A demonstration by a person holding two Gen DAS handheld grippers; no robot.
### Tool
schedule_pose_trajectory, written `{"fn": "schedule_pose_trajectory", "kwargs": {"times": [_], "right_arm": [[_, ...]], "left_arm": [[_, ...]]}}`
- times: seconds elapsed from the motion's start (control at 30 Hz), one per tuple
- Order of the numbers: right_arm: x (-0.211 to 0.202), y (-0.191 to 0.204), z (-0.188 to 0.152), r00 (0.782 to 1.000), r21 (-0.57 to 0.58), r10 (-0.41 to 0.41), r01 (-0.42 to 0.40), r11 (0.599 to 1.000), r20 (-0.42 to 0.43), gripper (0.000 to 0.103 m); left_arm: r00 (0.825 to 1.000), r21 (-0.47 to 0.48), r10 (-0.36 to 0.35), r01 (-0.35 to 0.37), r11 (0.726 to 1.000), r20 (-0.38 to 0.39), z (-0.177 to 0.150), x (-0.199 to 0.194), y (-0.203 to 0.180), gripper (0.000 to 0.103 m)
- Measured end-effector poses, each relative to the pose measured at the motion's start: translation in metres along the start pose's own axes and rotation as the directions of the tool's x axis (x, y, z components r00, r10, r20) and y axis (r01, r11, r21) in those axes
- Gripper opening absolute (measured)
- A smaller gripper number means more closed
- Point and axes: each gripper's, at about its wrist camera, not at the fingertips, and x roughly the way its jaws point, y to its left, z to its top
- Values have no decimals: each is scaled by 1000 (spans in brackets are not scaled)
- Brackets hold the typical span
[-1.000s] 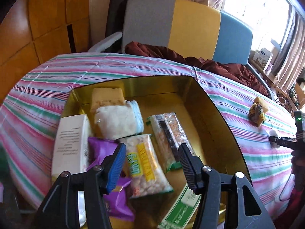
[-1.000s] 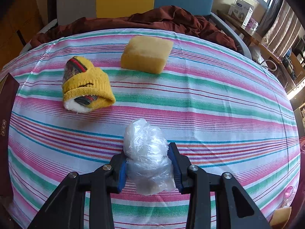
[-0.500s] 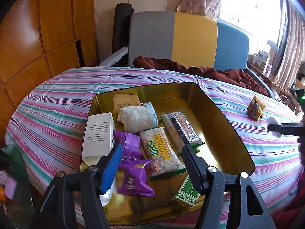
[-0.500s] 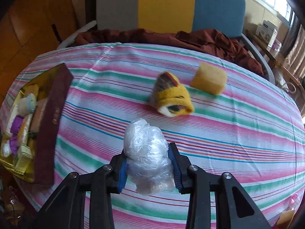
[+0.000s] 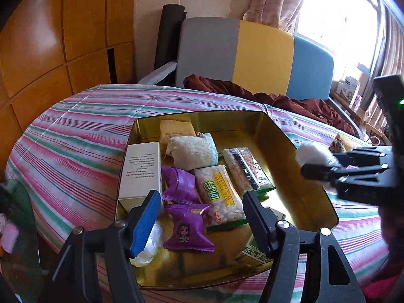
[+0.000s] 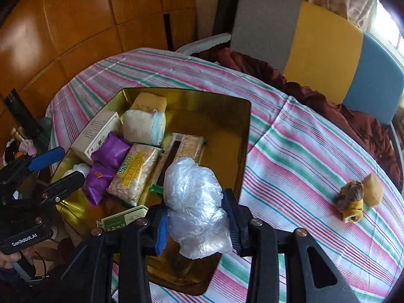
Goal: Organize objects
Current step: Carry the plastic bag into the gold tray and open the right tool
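My right gripper (image 6: 197, 209) is shut on a crumpled clear plastic bag (image 6: 197, 202) and hangs over the near right part of the gold tin box (image 6: 222, 116). In the left wrist view it (image 5: 318, 162) comes in from the right with the bag (image 5: 311, 151) above the box's rim (image 5: 277, 131). My left gripper (image 5: 199, 202) hovers over the box's near side; its jaws are opening with nothing gripped. Inside lie a white carton (image 5: 141, 169), purple snack packs (image 5: 186, 229), a peanut pack (image 5: 222, 194), a rolled sock (image 5: 192, 149) and a sponge (image 5: 176, 130).
A yellow rolled knit piece (image 6: 351, 202) and a yellow sponge (image 6: 373, 189) lie on the striped tablecloth (image 6: 303, 151) to the right. A grey, yellow and blue chair (image 5: 252, 55) with maroon cloth (image 5: 277, 98) stands behind. Wooden panels are on the left.
My right gripper carried the plastic bag left from the open cloth to above the gold box. The left gripper drew back from the box and its jaws widened.
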Motion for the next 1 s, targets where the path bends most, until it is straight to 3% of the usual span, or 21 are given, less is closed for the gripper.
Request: {"fn": "schedule_pose_trajectory", "kwargs": {"times": [0.3, 0.57, 1.0], "right_arm": [[28, 16, -12, 995, -55, -64, 60, 997, -72, 41], [34, 17, -18, 995, -44, -62, 59, 997, -79, 49], [-11, -15, -16, 998, 91, -11, 5, 996, 61, 50]], "left_arm": [[1000, -24, 14, -13, 1000, 4, -3, 0, 11, 70], [1000, -26, 20, -19, 999, 4, -3, 0, 10, 74], [999, -9, 42, -42, 999, -8, -3, 0, 5, 82]]}}
